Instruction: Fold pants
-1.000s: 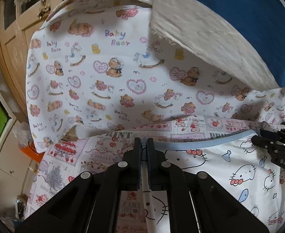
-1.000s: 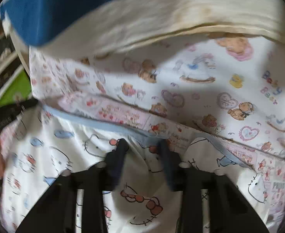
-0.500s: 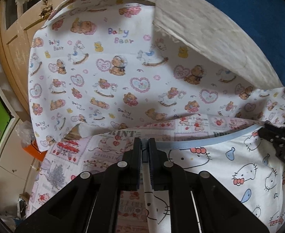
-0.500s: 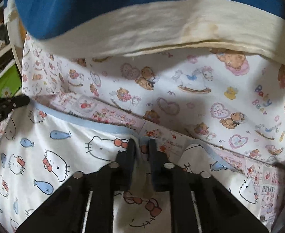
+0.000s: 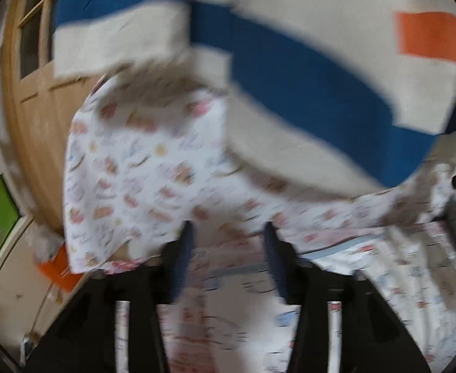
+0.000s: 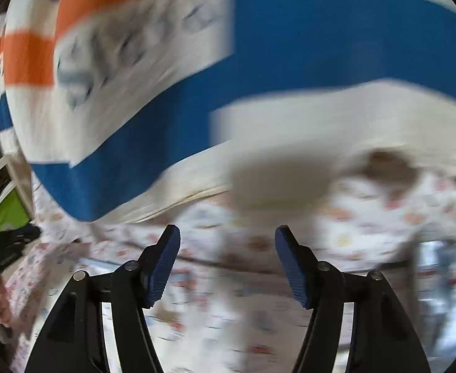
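Note:
Both views are blurred by motion. The white cat-print pants with a pale blue waistband lie flat below my left gripper. Its jaws are opening and stand apart with no cloth pinched between them. In the right wrist view the pants spread under my right gripper. Its jaws are opening too, and its blue pads press on nothing. Both grippers hover above the waistband end.
The pants lie on a bear-print sheet. A blue, white and orange striped cloth fills the area behind it, seen again as the striped cloth. A wooden door and an orange item are at the left.
Both grippers let go of the pants' waistband edge, opened, and lifted up and back. The views tilted up, so the striped cloth now fills the top.

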Demonstrator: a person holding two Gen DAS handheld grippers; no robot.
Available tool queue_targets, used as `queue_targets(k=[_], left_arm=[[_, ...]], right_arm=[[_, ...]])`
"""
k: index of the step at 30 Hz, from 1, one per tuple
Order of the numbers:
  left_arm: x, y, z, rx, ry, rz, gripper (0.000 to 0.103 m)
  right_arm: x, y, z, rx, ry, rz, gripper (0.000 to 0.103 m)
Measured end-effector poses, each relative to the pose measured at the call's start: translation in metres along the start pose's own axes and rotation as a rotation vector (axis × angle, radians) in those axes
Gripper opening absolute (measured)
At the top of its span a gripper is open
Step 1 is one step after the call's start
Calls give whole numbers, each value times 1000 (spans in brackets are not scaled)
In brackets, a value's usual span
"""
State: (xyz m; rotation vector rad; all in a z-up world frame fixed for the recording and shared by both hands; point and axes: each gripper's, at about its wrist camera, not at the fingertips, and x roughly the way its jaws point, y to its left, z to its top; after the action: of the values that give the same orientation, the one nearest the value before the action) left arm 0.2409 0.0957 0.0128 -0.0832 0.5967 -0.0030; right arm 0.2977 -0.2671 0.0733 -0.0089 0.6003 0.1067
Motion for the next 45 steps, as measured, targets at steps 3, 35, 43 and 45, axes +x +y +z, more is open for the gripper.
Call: queue_targets(k=[3, 35, 43, 45], left_arm=[[-1, -36, 9, 40, 57, -96, 54], [54, -210, -14, 257, 209, 61, 1], [79, -205, -28, 213, 286, 9, 1], [80, -202, -27, 178, 274, -49, 1]], right_arm=[[-21, -45, -9, 9, 3, -95, 65], [-2, -109, -112, -13, 321, -83, 61], [19, -114, -123, 22, 392, -48, 8], [10, -115, -117, 16, 328, -108, 4]])
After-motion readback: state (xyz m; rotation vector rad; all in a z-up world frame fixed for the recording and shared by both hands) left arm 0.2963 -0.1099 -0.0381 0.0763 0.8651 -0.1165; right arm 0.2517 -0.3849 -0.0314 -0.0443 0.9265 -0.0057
